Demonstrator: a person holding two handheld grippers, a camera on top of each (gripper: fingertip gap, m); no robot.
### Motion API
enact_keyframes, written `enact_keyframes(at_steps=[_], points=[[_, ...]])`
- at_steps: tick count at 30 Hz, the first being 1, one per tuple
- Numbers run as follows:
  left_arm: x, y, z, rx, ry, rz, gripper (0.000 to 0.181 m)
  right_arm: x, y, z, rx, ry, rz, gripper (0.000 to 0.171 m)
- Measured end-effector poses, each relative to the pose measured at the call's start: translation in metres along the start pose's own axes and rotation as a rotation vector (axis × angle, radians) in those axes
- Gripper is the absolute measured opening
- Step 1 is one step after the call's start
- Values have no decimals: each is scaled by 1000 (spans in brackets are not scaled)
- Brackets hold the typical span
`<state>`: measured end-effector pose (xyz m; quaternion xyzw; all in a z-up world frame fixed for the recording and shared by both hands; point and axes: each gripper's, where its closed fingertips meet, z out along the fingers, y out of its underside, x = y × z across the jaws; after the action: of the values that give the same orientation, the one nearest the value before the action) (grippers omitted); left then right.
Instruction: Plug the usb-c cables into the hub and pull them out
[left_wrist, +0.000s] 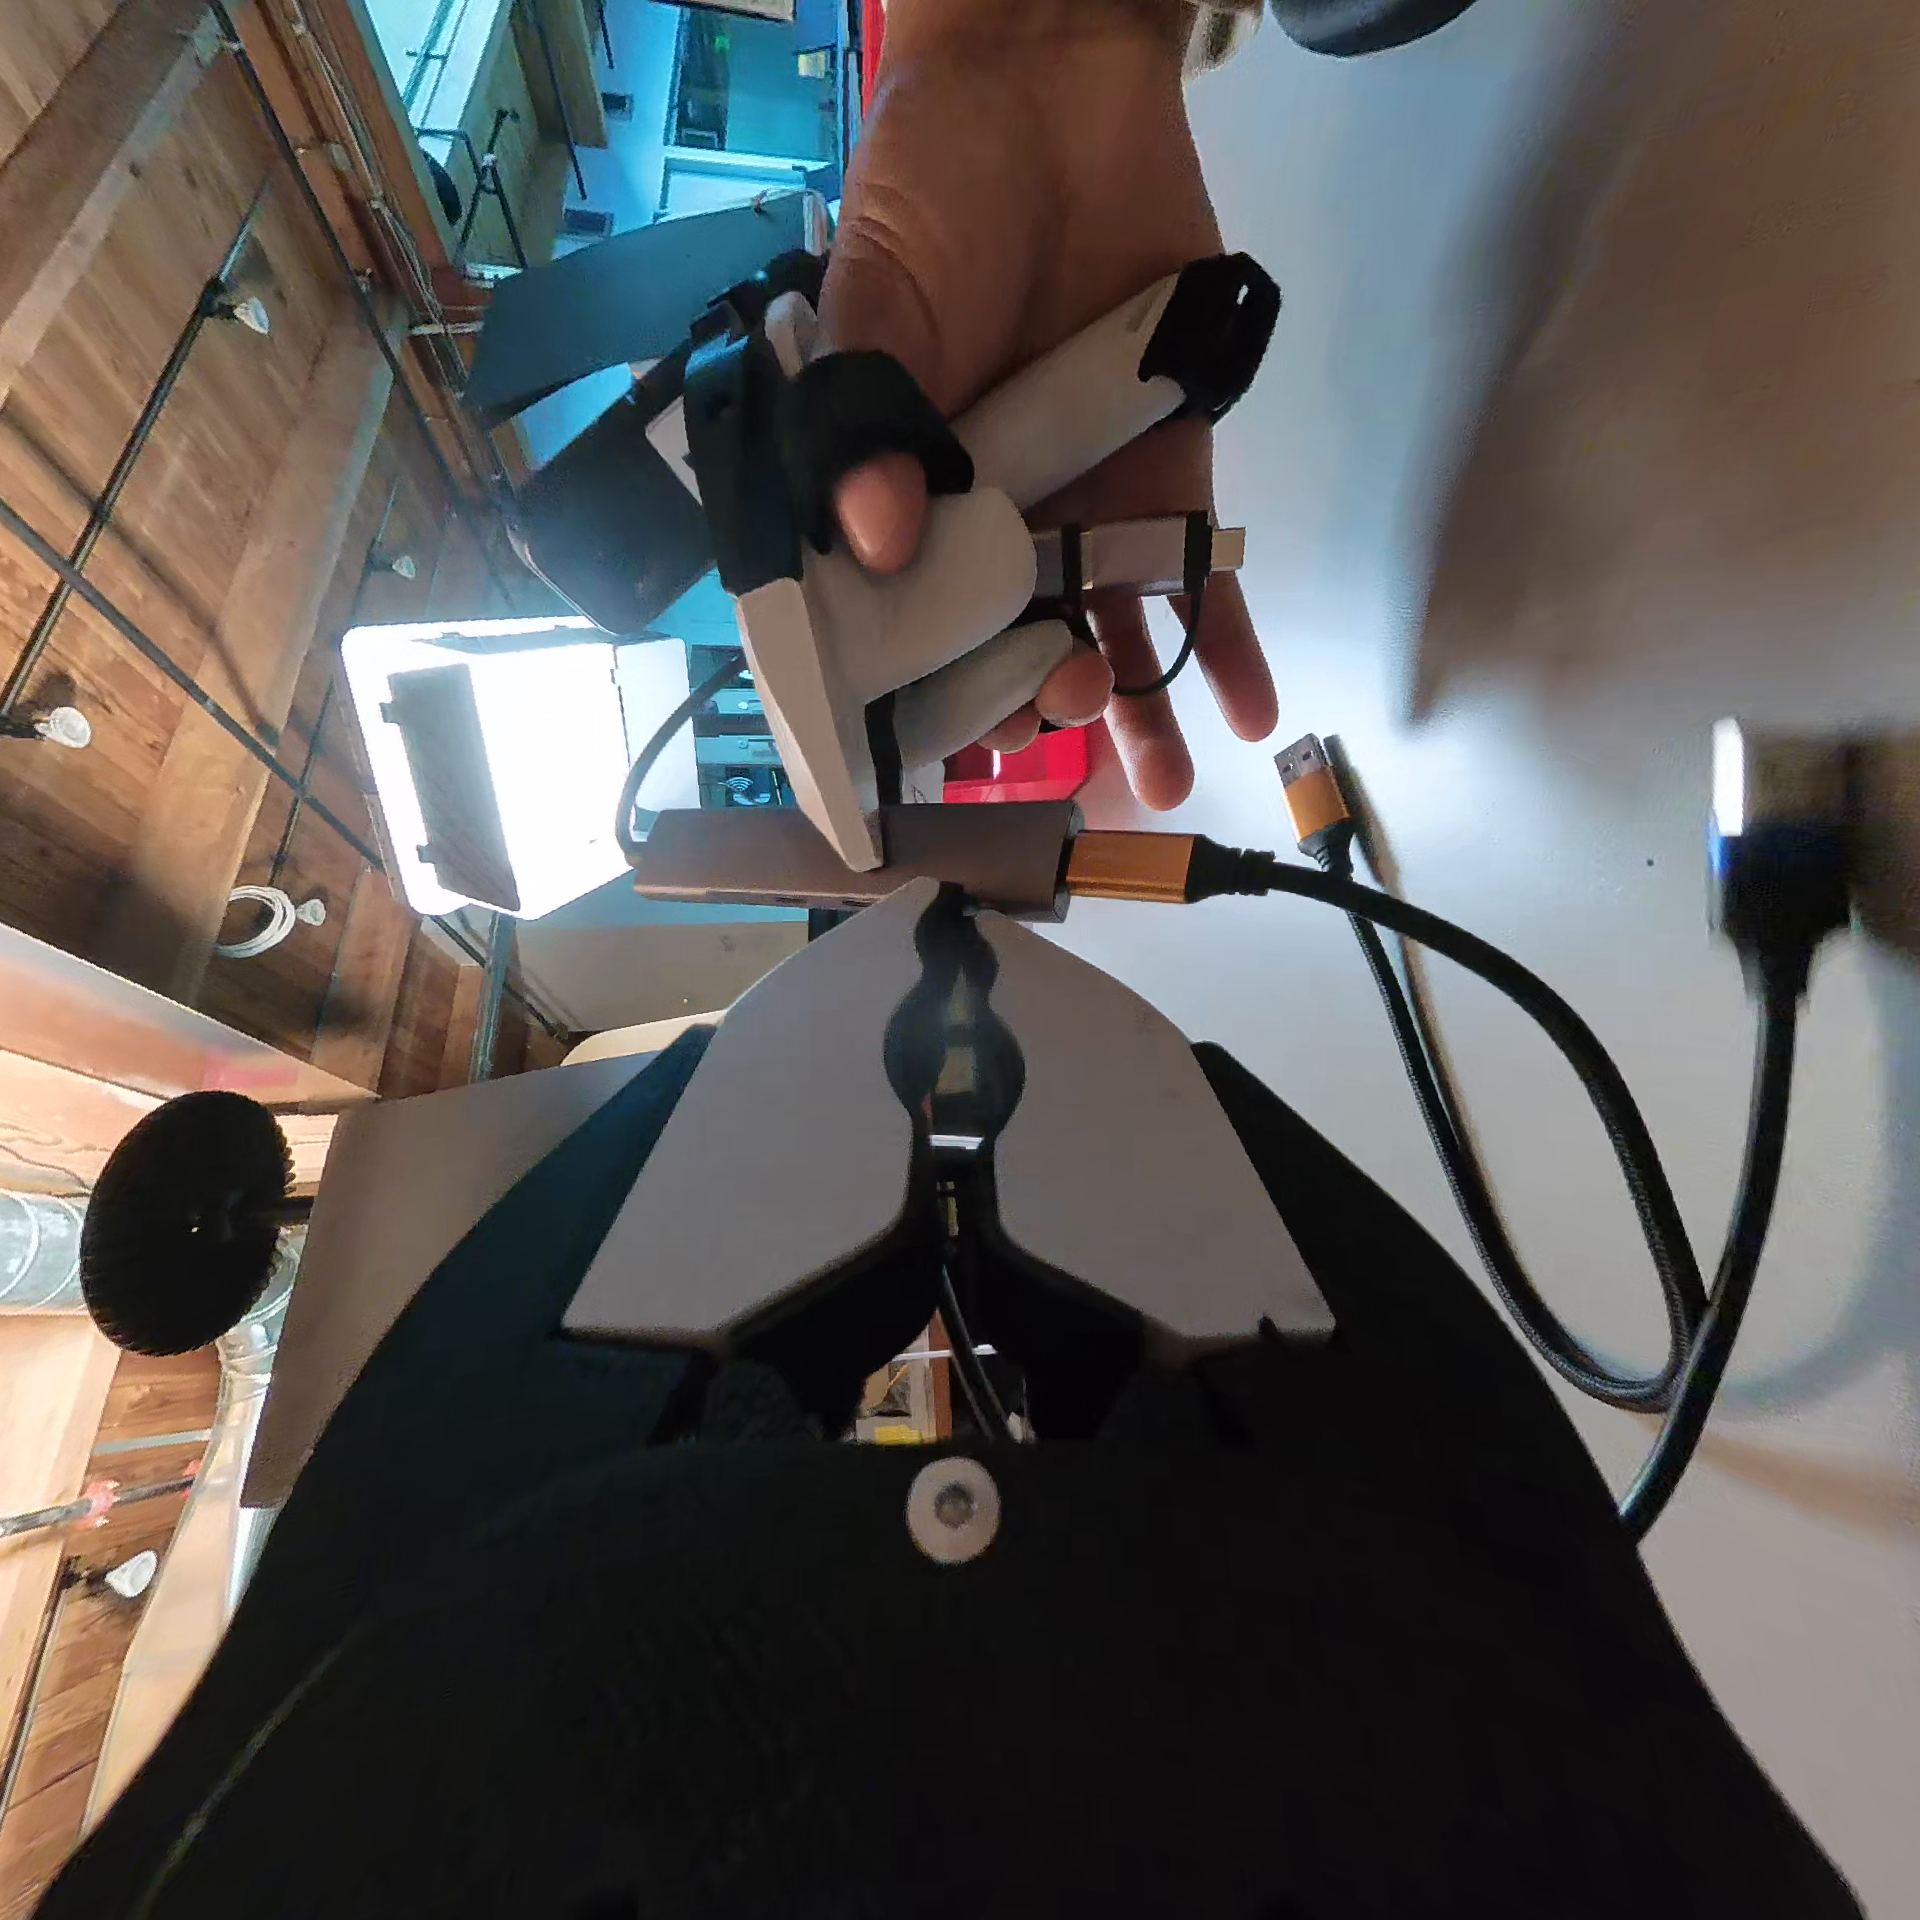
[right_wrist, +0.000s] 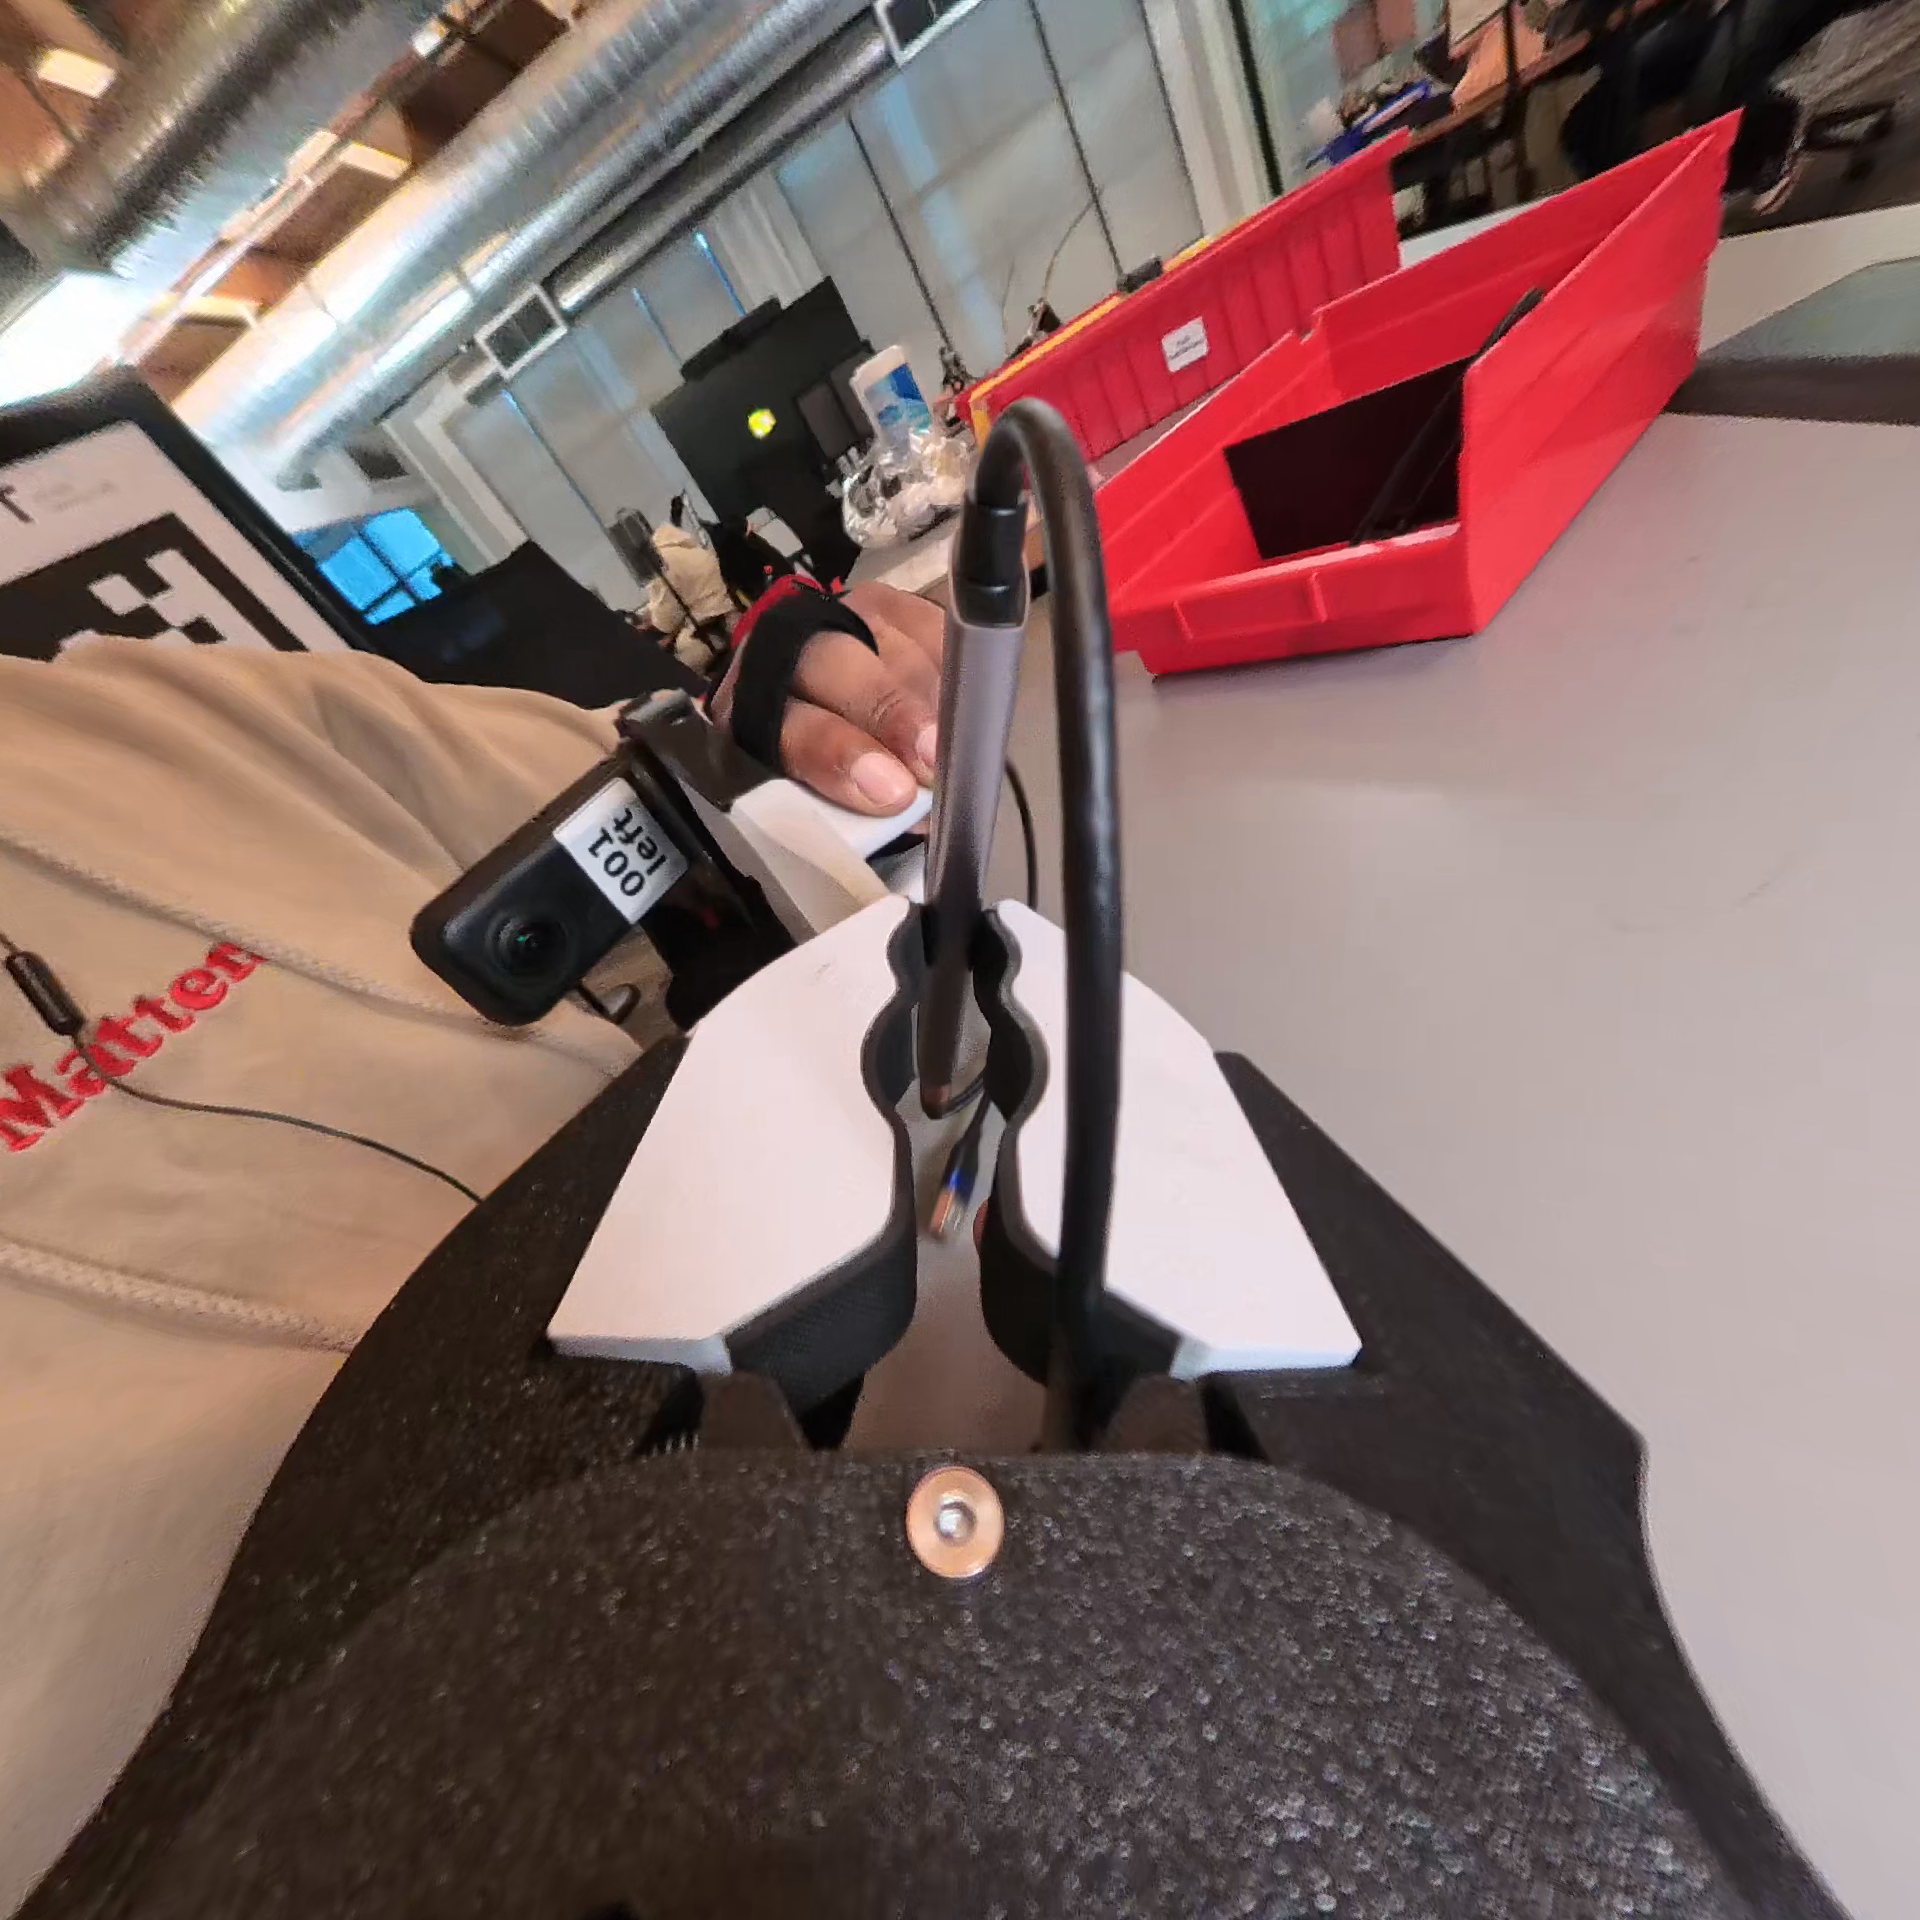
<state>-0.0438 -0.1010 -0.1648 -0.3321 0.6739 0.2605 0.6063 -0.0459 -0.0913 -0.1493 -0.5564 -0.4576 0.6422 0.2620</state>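
Your left gripper (left_wrist: 951, 902) has its jaws nipped narrow on the hub (left_wrist: 831, 857); your right gripper (right_wrist: 951, 914) clamps it edge-on too. The orange-plugged cable (left_wrist: 1132, 868) sits seated, its loop trailing over the bench (right_wrist: 1455, 935). Twisting could strain the port.

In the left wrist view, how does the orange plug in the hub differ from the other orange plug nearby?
One orange plug is seated in the hub; the other orange plug lies free on the white table, metal tip exposed. The first lies level in the picture; the second is tilted. Both have orange shells and black braided cable.
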Motion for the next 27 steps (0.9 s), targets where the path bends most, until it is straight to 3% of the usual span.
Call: enact_keyframes(at_steps=[5,9,14,18,22,25,27], points=[[-7,2,1,-9,9,-15,0,0,-5,-3,-3,-8,-23,9],[-25,7,-4,-15,-41,-119,12,4,-5,-12,-6,8,-29,9],[-42,24,-14,26,72,-647,19,2,1,-15,-104,71,-217,9],[-22,29,-18,47,331,-977,24,-2,6,-12,-196,137,-407,9],[10,15,-17,21,548,-1012,22,-9,12,-3,-245,150,-515,9],[15,6,-14,28,579,-954,7,-12,14,2,-270,172,-595,9],[15,3,-12,25,599,-945,7,-13,16,3,-297,198,-655,9]])
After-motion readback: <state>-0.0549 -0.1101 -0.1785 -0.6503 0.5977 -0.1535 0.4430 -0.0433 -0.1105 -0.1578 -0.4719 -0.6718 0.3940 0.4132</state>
